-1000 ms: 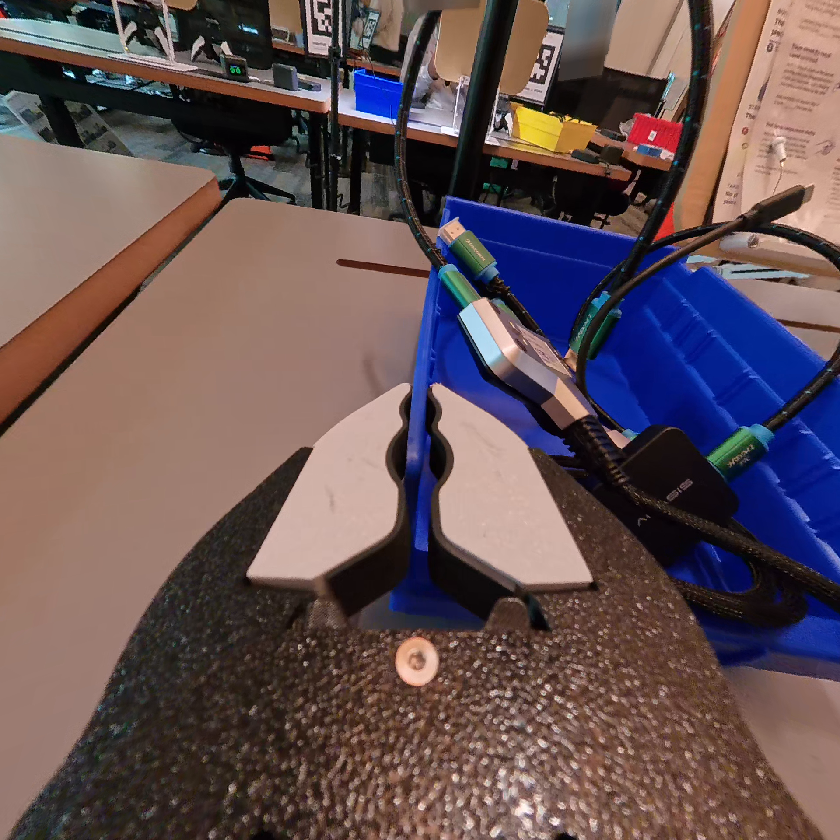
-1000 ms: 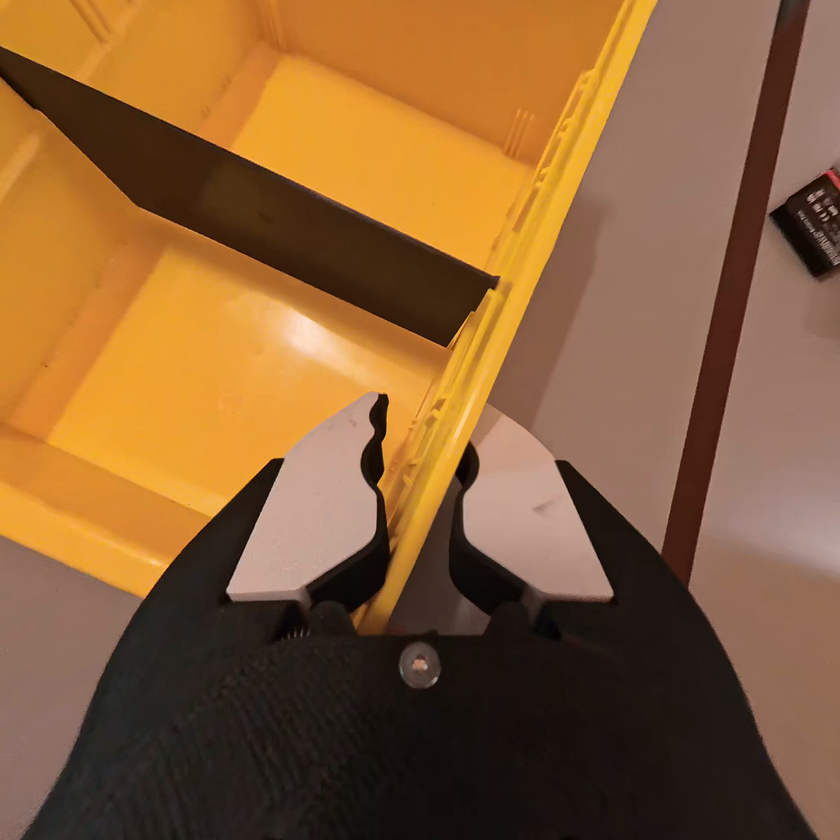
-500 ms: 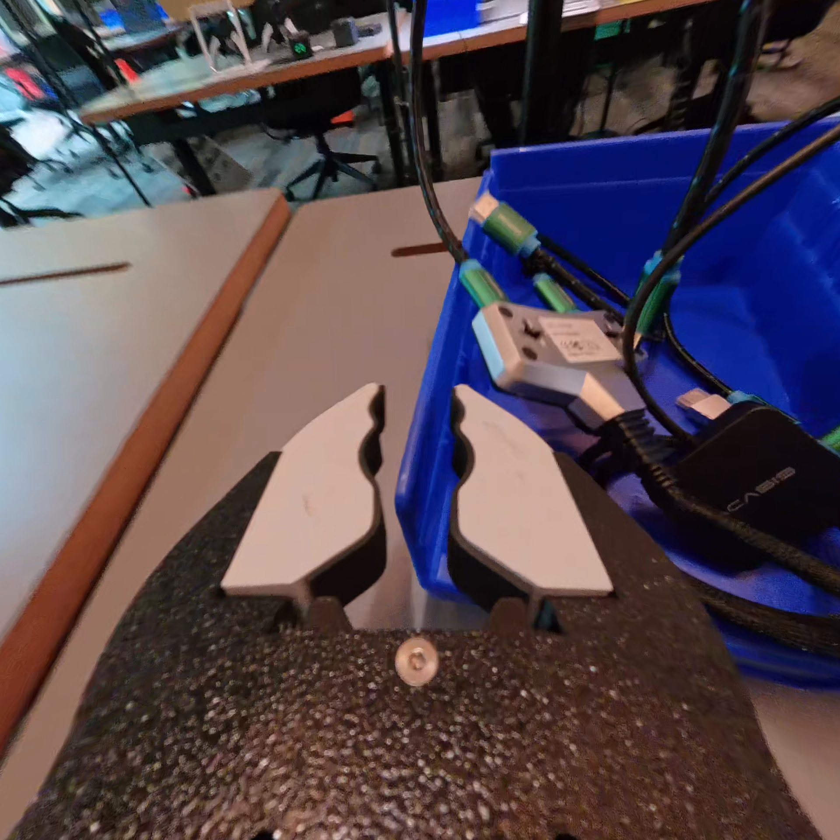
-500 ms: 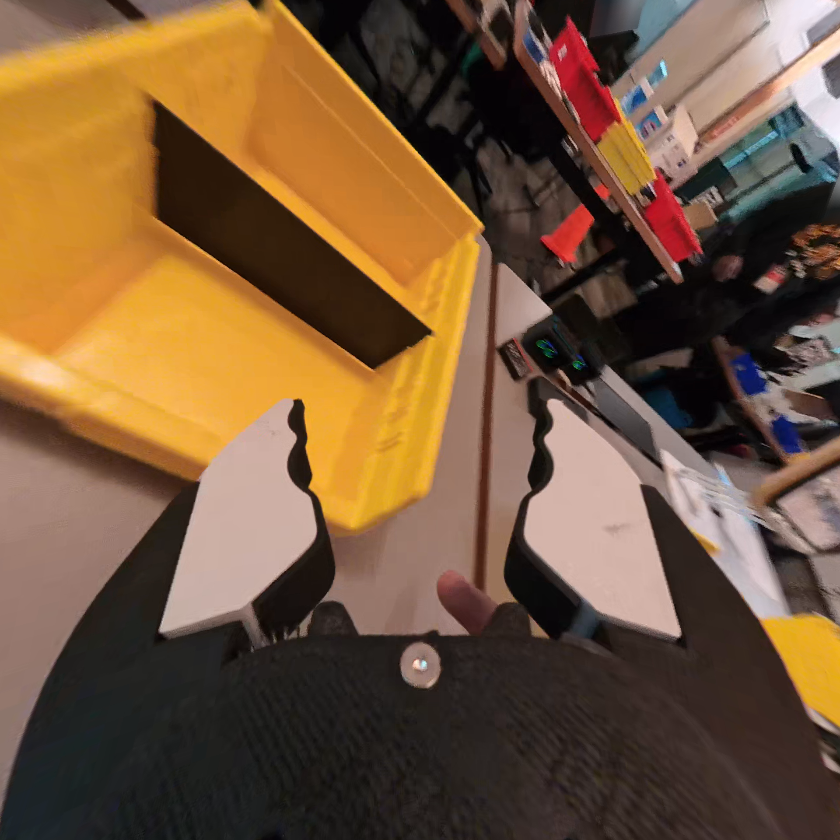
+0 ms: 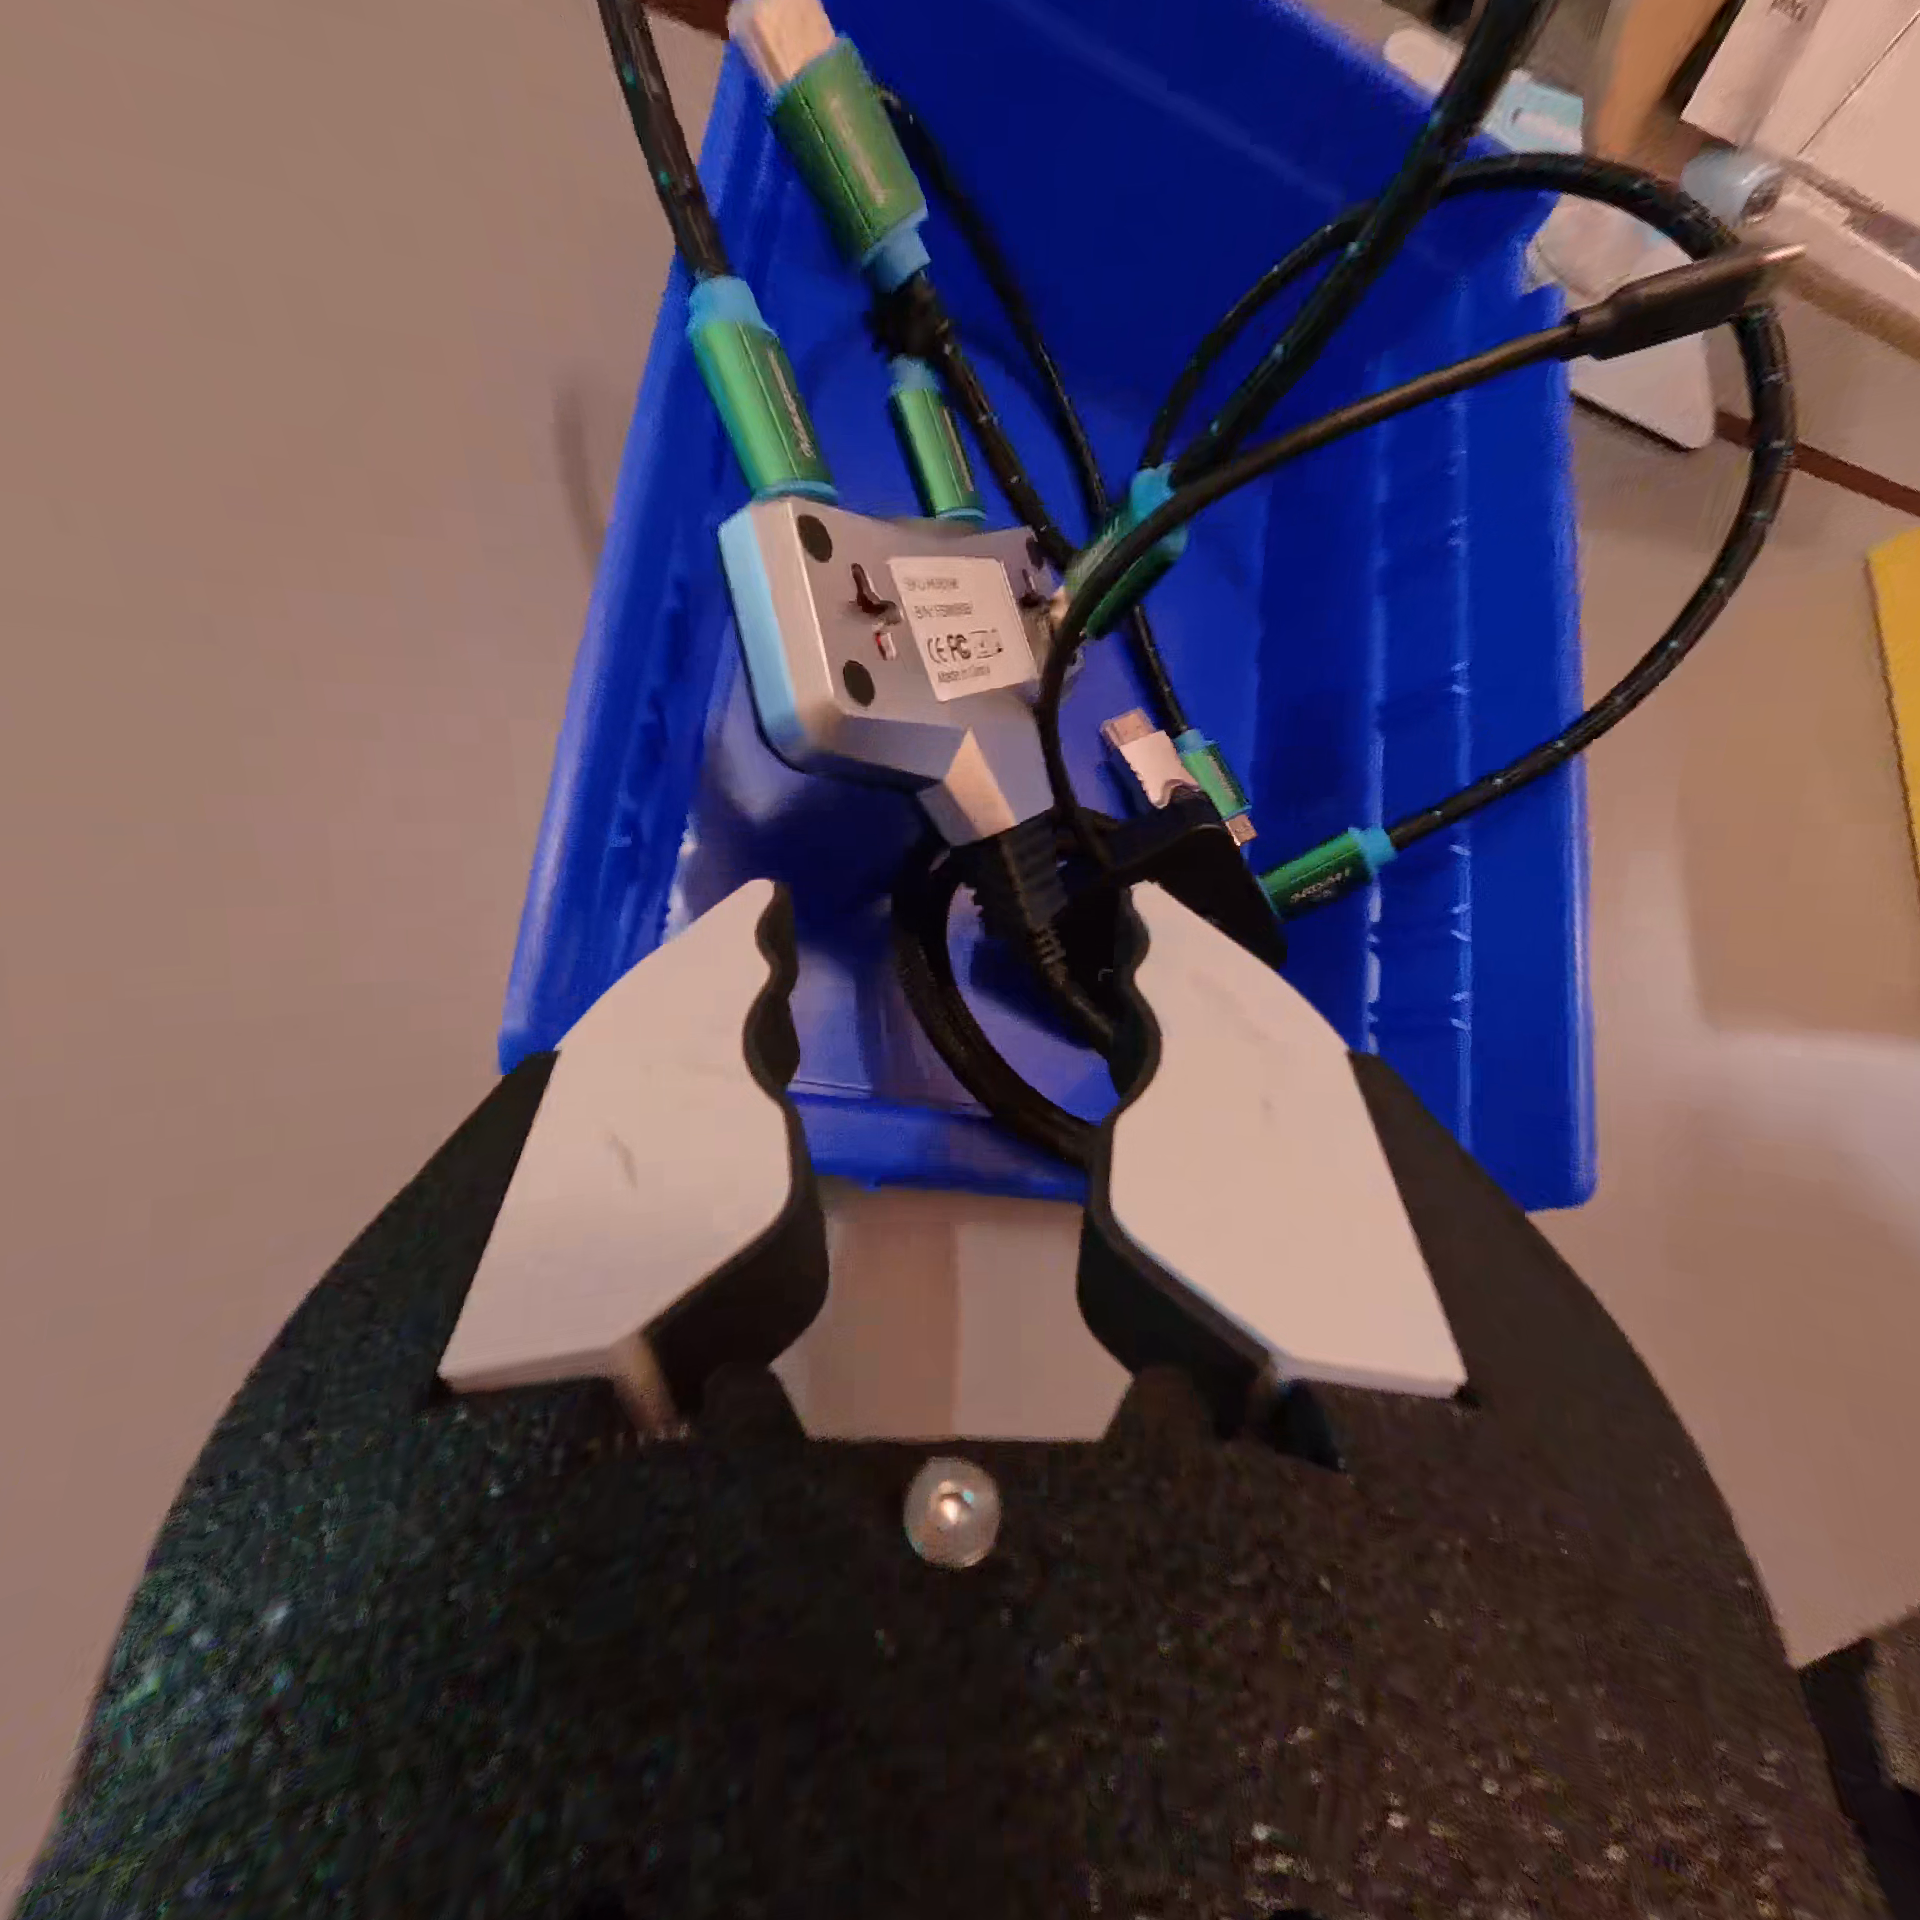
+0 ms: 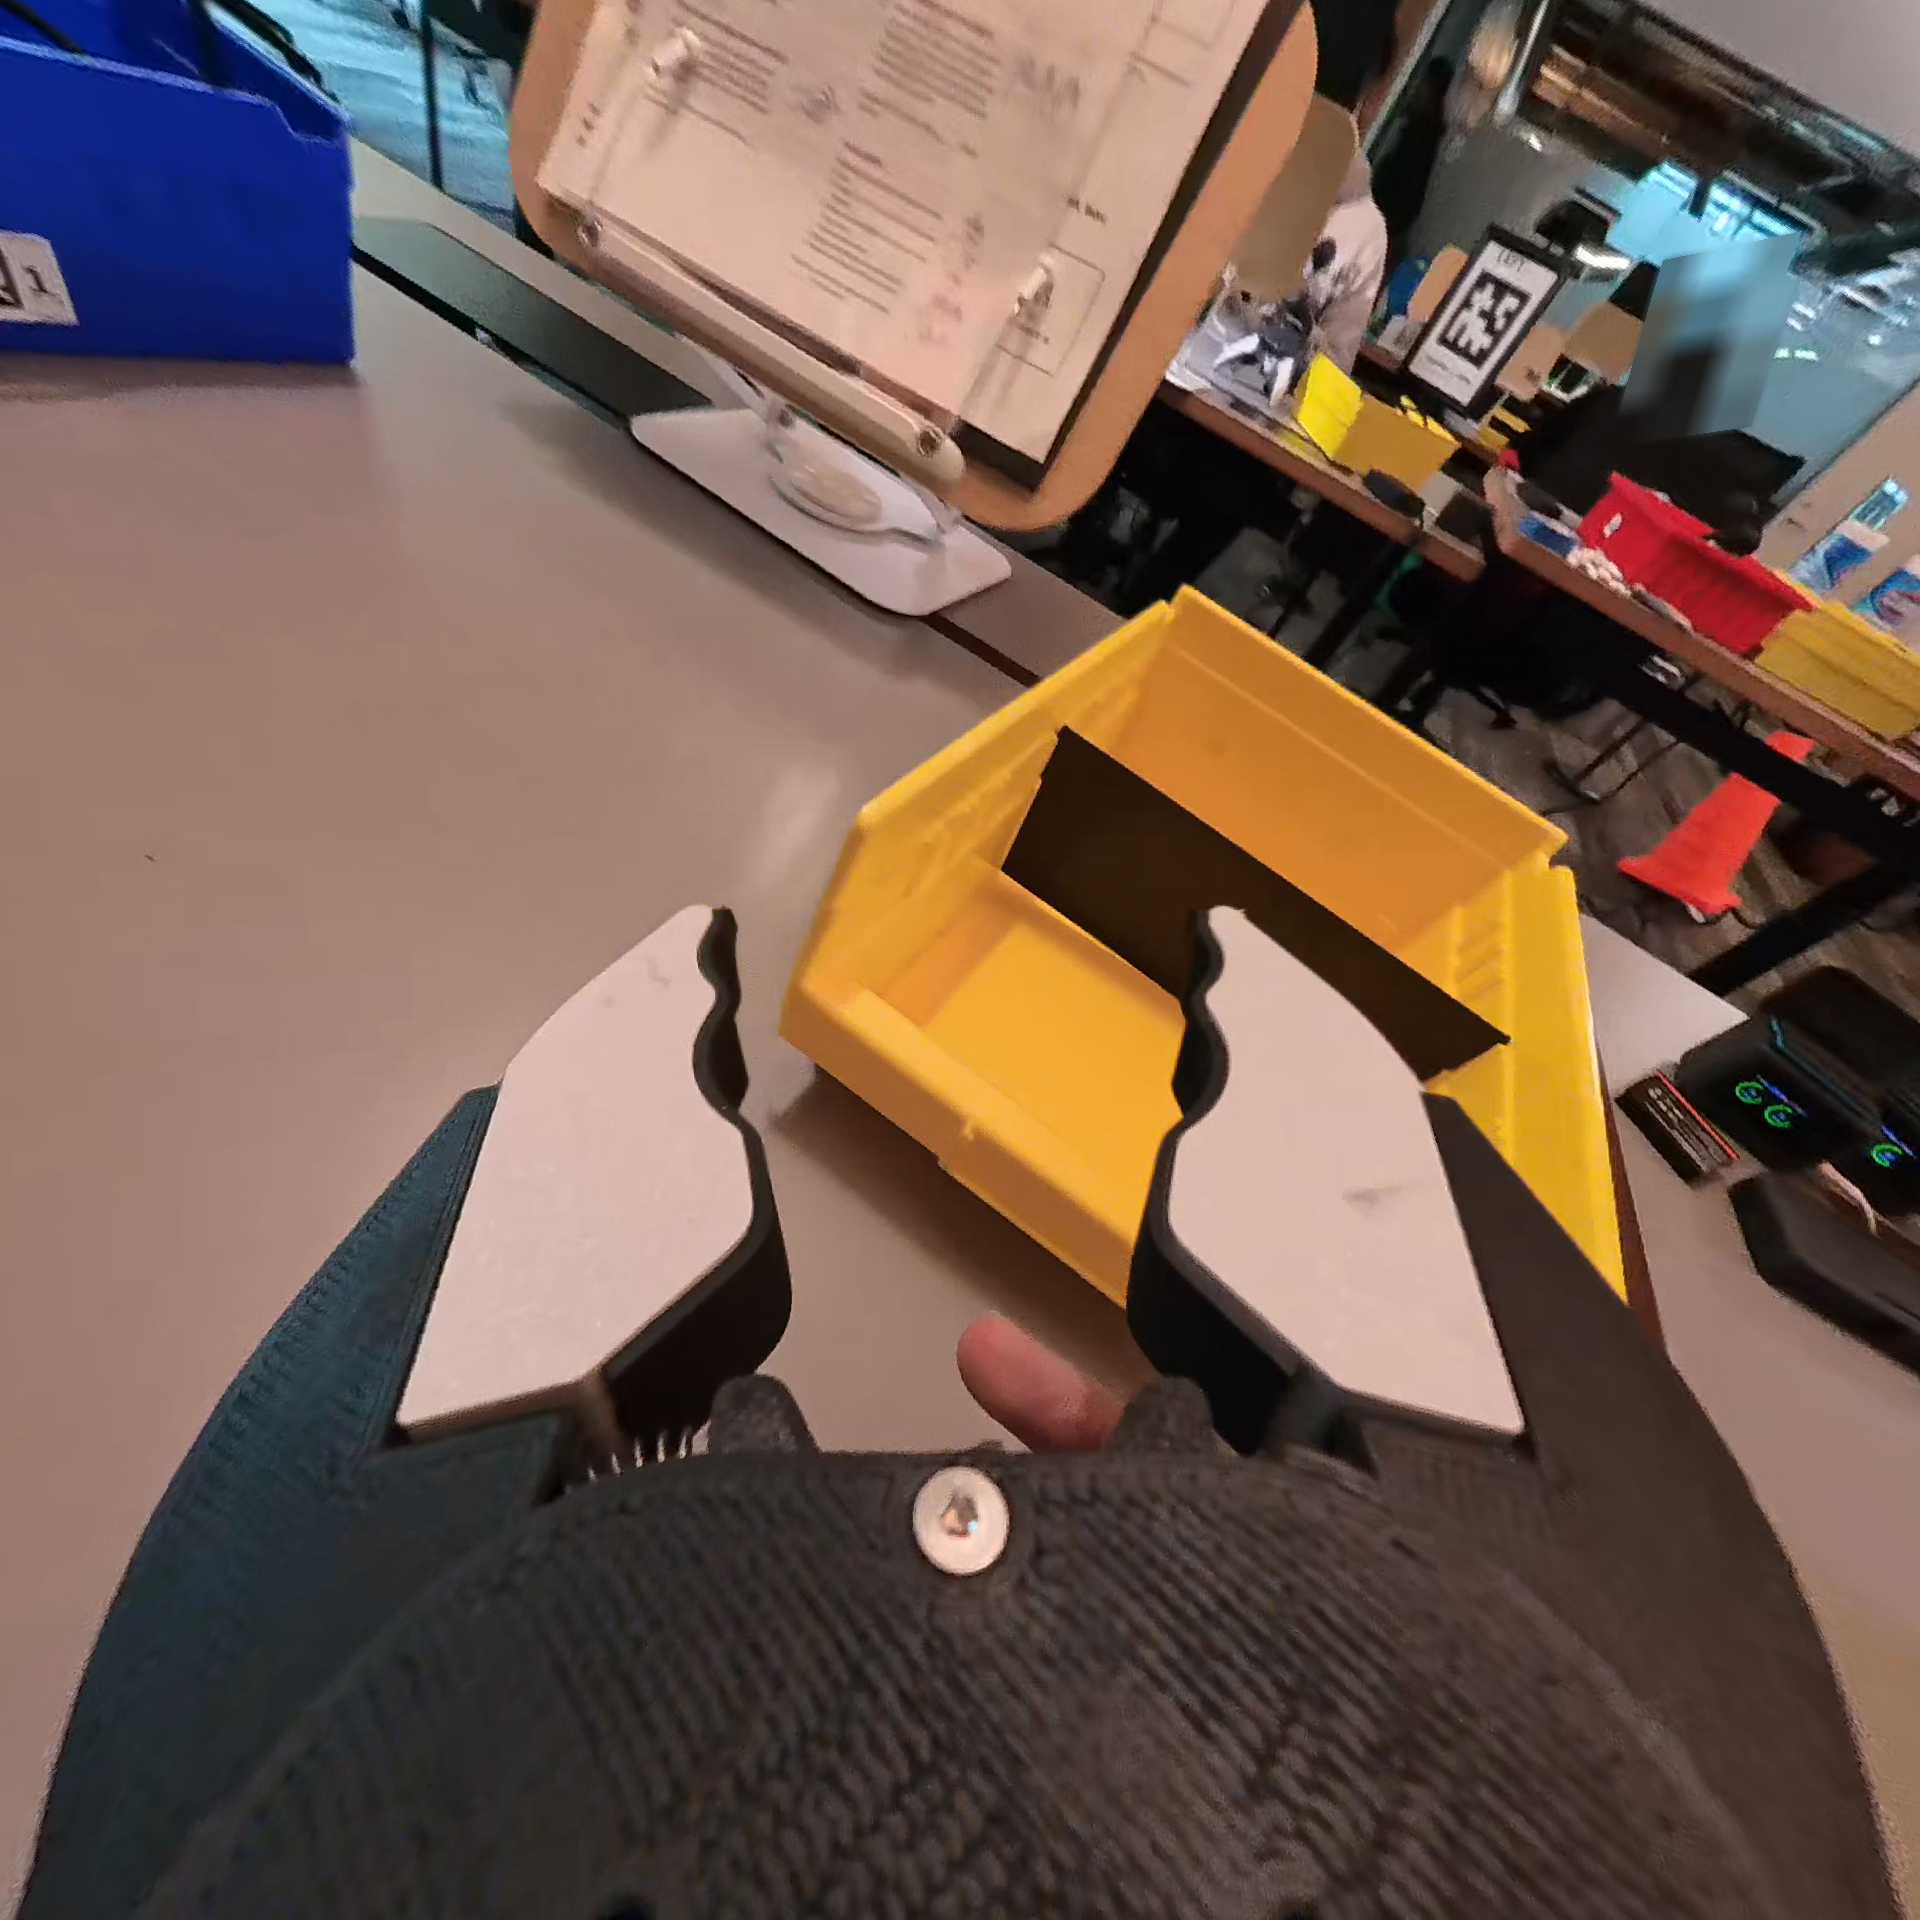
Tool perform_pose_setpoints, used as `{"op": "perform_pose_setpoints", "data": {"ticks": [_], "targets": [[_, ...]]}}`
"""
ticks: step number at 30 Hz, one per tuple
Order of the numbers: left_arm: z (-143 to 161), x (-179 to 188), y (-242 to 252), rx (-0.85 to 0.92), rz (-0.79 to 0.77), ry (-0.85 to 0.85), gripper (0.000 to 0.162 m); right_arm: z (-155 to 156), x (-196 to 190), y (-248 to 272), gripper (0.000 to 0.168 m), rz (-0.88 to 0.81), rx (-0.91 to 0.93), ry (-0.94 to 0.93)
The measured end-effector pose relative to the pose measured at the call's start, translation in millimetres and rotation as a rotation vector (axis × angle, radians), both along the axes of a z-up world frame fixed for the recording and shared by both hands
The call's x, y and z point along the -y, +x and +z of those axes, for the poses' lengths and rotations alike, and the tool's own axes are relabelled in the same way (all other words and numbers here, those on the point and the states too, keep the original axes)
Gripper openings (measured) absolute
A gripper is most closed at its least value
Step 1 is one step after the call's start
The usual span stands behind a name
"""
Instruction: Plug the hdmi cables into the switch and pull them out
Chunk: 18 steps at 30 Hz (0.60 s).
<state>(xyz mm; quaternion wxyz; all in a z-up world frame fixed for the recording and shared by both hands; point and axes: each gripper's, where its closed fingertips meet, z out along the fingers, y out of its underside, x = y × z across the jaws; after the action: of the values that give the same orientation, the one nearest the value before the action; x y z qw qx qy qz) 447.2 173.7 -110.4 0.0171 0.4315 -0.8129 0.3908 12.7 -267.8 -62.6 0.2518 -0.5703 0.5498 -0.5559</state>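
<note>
A: Where does the left gripper [image 5: 954, 940] stand?

B: Its jaws are spread wide and hold nothing. It hangs over the near end of the blue bin [image 5: 1475, 582]. A loop of black braided cable [image 5: 940, 1023] lies in the gap between the fingers, and whether it touches them cannot be told.

A: And the switch?

B: The silver switch [image 5: 883, 649] sits just beyond the fingertips, inside the bin, tilted with its labelled face up. Two green-shelled HDMI plugs [image 5: 764, 400] are seated in its far edge, side by side. A third green plug [image 5: 1117, 566] meets it on the right, though the seating there is unclear. Farther out, another green plug [image 5: 847, 130] hangs loose above the bin, and one more [image 5: 1320, 878] lies off to the right against the bin wall.

A: What about the right gripper [image 6: 961, 930]?

B: Also wide apart, empty. A fingertip [image 6: 1023, 1377] of the person shows at the base of the gap. Just ahead, on the grey table [image 6: 312, 727], rests a yellow bin [image 6: 1247, 831] with a black divider [image 6: 1174, 878] across it. Far off to the left is the blue bin, and ahead stands a document stand [image 6: 894, 239] with a printed sheet.
</note>
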Motion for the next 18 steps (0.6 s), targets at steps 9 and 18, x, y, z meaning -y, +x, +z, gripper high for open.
{"op": "perform_pose_setpoints", "data": {"ticks": [9, 18], "targets": [[-19, 37, 18, -0.235, 0.089, -0.149, 0.039, 14, -13, -6, 0.080, 0.050, 0.056, 0.025], [-14, 51, 20, -0.128, 0.054, -0.290, 0.025, 18, -21, -10, 0.079, 0.070, 0.034, -0.029]]}}
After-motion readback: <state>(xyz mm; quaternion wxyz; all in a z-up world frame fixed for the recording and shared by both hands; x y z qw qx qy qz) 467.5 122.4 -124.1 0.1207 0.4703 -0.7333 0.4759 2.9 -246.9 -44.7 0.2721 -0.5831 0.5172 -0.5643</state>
